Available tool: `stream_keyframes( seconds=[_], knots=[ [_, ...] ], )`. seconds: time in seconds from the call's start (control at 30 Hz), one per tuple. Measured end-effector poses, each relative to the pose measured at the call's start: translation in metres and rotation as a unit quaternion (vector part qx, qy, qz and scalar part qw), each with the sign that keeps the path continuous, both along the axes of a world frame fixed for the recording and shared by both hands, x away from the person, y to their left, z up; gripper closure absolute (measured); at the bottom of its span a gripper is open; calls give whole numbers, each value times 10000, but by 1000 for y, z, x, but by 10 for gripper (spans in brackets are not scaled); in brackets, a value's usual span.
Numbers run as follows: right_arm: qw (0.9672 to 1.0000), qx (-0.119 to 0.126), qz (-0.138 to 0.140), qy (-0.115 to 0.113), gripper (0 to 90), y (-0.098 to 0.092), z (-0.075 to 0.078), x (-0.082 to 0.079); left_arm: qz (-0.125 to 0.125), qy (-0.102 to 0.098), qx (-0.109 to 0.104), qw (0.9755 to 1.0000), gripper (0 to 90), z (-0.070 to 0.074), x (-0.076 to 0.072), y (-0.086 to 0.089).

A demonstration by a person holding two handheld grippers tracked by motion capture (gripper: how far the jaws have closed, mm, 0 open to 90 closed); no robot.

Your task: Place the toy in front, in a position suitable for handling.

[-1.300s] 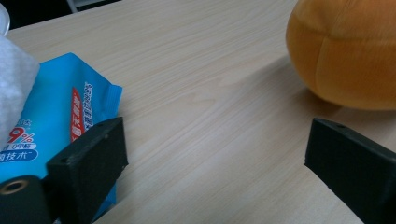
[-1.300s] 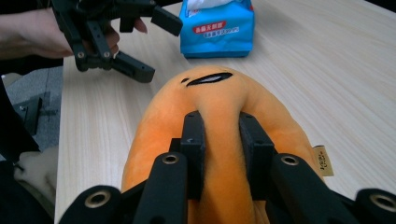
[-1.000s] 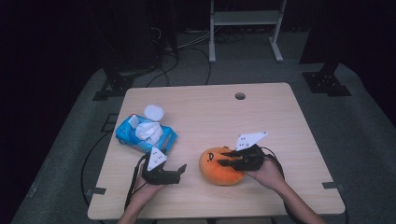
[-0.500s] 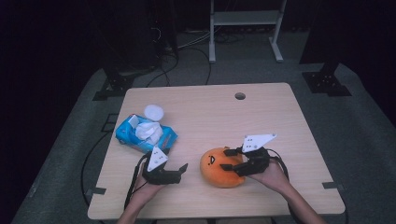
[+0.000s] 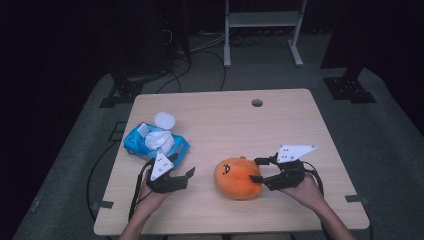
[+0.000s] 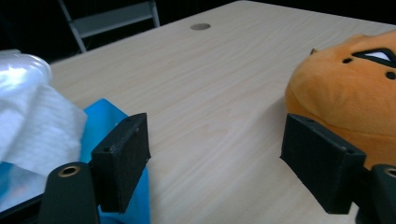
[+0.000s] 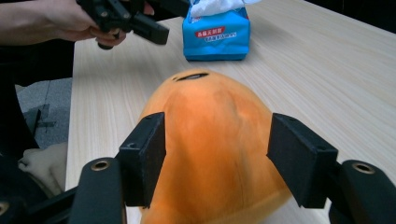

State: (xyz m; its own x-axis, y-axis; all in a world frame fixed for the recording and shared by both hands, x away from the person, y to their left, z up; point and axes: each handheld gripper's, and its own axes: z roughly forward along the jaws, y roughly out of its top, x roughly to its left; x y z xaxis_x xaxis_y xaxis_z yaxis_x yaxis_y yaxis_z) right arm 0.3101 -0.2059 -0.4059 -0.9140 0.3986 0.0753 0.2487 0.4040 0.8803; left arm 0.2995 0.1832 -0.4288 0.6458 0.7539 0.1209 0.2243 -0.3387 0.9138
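Note:
An orange plush toy (image 5: 239, 178) with a small face lies on the wooden table (image 5: 225, 125) near the front. My right gripper (image 5: 256, 171) sits at its right side. In the right gripper view my right gripper (image 7: 219, 154) is open; its jaws have just been opening, the plush (image 7: 210, 107) lies between them, and the pads do not press it. My left gripper (image 5: 182, 176) rests left of the plush. It is open and its jaws have just been closing over bare table (image 6: 215, 149), with nothing between them. The plush (image 6: 355, 88) lies beyond its right jaw.
A blue tissue pack (image 5: 155, 142) with white tissue pulled out lies behind the left gripper, close to its left jaw (image 6: 107, 116). A white round object (image 5: 164, 120) sits behind the pack. A cable hole (image 5: 257, 103) marks the table's far side.
The right gripper has opened, let go of the plush and drawn back to the right. The plush stays where it was. The left jaws have narrowed a little.

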Motion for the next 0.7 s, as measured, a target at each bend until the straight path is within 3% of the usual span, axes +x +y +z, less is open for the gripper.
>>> stream_keyframes(
  seconds=[0.1,0.23,0.37,0.7],
  knots=[
    [10000,-33,-37,-8,353,-5,-1,-2,74,-60,-19,10000,252,3,2,3],
    [10000,-7,-92,17,349,-11,-2,-4,298,-299,-90,9991,261,14,9,18],
    [9999,-6,-94,59,345,-14,-3,-4,528,-369,-130,9978,253,21,19,30],
    [9999,-23,-80,148,340,-16,-8,-2,834,-317,-16,9960,252,19,45,49]
  ],
)
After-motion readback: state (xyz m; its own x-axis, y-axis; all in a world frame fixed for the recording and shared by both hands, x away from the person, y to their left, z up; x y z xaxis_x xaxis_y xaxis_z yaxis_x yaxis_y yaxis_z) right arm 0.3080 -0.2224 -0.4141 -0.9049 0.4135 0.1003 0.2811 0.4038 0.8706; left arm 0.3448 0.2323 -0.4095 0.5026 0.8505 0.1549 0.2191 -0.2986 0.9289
